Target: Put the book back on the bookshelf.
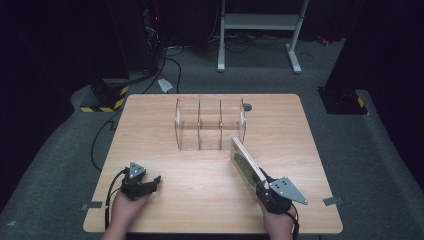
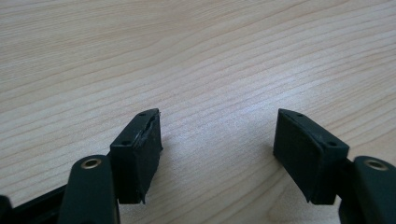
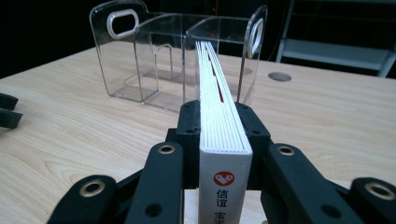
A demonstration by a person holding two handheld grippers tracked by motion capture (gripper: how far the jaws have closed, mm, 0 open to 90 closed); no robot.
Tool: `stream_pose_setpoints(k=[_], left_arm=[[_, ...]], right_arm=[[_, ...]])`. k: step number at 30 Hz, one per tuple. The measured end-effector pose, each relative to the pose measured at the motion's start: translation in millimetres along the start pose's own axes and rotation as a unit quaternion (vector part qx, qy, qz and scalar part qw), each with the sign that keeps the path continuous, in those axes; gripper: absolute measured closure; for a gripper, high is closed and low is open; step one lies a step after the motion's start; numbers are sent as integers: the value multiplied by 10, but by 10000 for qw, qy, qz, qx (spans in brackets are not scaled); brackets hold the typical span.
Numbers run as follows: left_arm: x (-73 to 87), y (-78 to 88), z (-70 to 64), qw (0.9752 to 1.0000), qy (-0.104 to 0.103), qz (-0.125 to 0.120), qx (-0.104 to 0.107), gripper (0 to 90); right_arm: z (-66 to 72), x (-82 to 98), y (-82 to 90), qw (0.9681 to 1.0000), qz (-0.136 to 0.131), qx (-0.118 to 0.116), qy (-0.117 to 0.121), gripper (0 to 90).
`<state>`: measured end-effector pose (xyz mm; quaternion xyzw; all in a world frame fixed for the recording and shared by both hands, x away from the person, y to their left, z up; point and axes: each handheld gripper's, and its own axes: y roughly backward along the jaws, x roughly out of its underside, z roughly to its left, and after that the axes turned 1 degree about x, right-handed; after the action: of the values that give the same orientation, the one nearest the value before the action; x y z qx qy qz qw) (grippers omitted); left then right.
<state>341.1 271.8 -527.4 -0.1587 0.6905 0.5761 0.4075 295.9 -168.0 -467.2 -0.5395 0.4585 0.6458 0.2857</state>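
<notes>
Nearest you in the high view, your two hands enter at six o'clock over a pale, straight-grained wooden table (image 1: 150,130). Your left gripper (image 1: 156,181), matte black with a grey triangular plate, lies low at about seven o'clock. Your right gripper (image 1: 261,186), at five o'clock, clamps a thin book (image 1: 245,162) on edge, pointing toward eleven o'clock. At the table's centre stands a clear acrylic organizer (image 1: 210,123), boxy, split by upright dividers into three bays.

In the left gripper view, your blocky black pads (image 2: 140,154) stand wide apart with nothing between them, just above bare wood grain.

In the right gripper view, your jaws press both covers of the book (image 3: 219,121), white page edges up, glossy spine with red logo toward you. Beyond at twelve o'clock sits the organizer (image 3: 154,70), its rounded walls pierced by oval handle slots.
</notes>
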Motion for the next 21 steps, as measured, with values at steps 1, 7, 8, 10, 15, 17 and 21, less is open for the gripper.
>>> stream_pose_setpoints(k=[1,7,8,10,15,17,21], left_arm=[[0,0,0,10000,-2,1,1,323],[0,0,-2,10000,-5,3,4,320],[0,0,-2,10000,-5,2,5,319],[0,0,-1,10000,-10,4,5,319],[0,0,-1,10000,-11,4,6,319],[0,0,-1,10000,-11,5,6,319],[0,0,-2,10000,-8,3,4,318]], right_arm=[[7,-1,-1,10000,57,15,-1,746],[45,9,-20,9996,244,74,74,744],[47,11,-25,9996,255,93,84,744],[56,11,-31,9994,317,113,83,743],[69,15,-49,9992,382,124,77,742],[72,8,-51,9990,410,122,97,741],[72,-4,-55,9989,446,142,42,735]])
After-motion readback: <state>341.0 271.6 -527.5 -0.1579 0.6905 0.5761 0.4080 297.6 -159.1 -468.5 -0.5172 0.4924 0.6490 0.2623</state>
